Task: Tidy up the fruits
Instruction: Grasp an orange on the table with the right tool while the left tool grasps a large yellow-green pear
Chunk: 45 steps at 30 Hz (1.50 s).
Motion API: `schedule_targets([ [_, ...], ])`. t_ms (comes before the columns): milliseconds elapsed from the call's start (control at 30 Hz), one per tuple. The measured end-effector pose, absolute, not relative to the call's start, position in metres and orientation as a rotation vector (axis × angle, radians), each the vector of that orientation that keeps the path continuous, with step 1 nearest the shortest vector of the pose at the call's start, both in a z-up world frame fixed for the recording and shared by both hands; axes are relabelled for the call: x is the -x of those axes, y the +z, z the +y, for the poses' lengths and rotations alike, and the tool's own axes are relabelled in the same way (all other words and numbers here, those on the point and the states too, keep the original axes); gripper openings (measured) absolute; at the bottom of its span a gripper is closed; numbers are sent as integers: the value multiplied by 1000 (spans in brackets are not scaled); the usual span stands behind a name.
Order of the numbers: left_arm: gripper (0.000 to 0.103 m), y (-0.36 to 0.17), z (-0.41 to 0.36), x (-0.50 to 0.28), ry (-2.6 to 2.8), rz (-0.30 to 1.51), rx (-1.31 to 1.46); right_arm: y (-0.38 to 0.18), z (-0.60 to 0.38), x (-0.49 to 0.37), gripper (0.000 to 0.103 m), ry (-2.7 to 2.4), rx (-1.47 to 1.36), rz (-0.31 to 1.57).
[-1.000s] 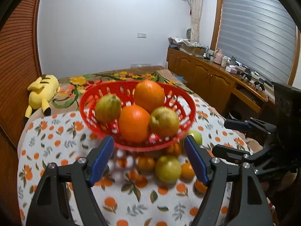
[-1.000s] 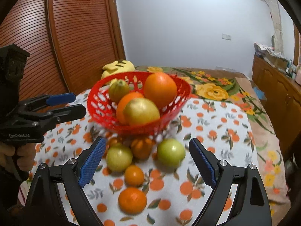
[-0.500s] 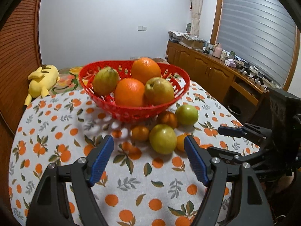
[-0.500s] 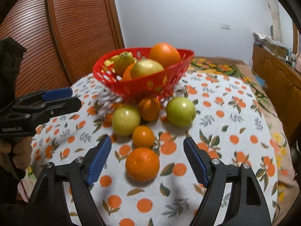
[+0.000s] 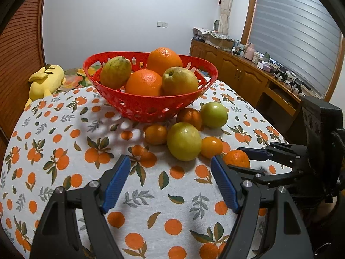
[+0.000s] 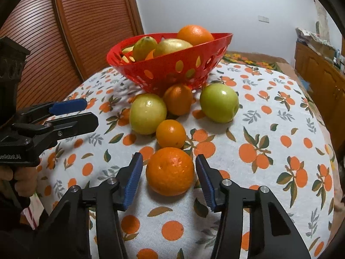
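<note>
Right wrist view: since a second ago I have dropped toward the table, and the basket [image 6: 170,64], then seen from above, now shows side-on. My right gripper [image 6: 169,180] stood wide then; now its jaws are closing around the near orange [image 6: 170,171], which lies on the cloth [image 6: 269,129] between the pads. A thin gap shows on each side, so no grip yet. Judgement: this is the pick step, and the orange should go to the basket next.

My left gripper [image 5: 170,181] has sunk too. Its jaws stand released, same width as a second ago, with nothing between them, only bare cloth. It points at the loose cluster, short of the nearest green fruit [image 5: 184,141].

Count, basket, left wrist view:
- oranges: two, back [image 5: 165,58] and front [image 5: 144,83]
- yellow-green fruit: two, left [image 5: 116,72] and right [image 5: 180,81]
- more underneath: cannot tell

Count, loose on the cloth:
- green fruit: two, the second [image 6: 219,103] to the right
- orange fruit: four — the near orange, a small one [image 6: 171,133] behind it, one [image 6: 178,99] against the basket foot, one [image 5: 155,134] left of the cluster

So four in, six out. Judged from this, under half done.

Off task: a yellow plush [image 5: 46,82] lies beyond the table.
</note>
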<state>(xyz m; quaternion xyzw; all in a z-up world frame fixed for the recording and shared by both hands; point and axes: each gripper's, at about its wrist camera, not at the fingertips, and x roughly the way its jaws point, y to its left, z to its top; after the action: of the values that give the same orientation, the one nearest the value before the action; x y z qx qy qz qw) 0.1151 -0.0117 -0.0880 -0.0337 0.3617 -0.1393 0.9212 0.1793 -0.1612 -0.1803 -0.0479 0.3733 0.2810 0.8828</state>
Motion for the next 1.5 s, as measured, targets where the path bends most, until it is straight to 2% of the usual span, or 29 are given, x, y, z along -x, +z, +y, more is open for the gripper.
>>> schedule_targets([
  [67,77,-89,-13,-116,-287,745,67,-183,-161,-180,47,584,103,786],
  [333,76,-94,-20,-120,-287,769,64,-181,-165,-179,44,600,94,776],
  [567,68,-97,-30,-127,-286,781,64,-171,-187,-180,44,589,91,732],
  [1067,60,-98,-42,-148,-270,800,71,-176,-208,-187,44,582,55,713],
  [1500,59,-113,-45,-172,-233,850,98,-179,-207,-188,44,558,58,711],
])
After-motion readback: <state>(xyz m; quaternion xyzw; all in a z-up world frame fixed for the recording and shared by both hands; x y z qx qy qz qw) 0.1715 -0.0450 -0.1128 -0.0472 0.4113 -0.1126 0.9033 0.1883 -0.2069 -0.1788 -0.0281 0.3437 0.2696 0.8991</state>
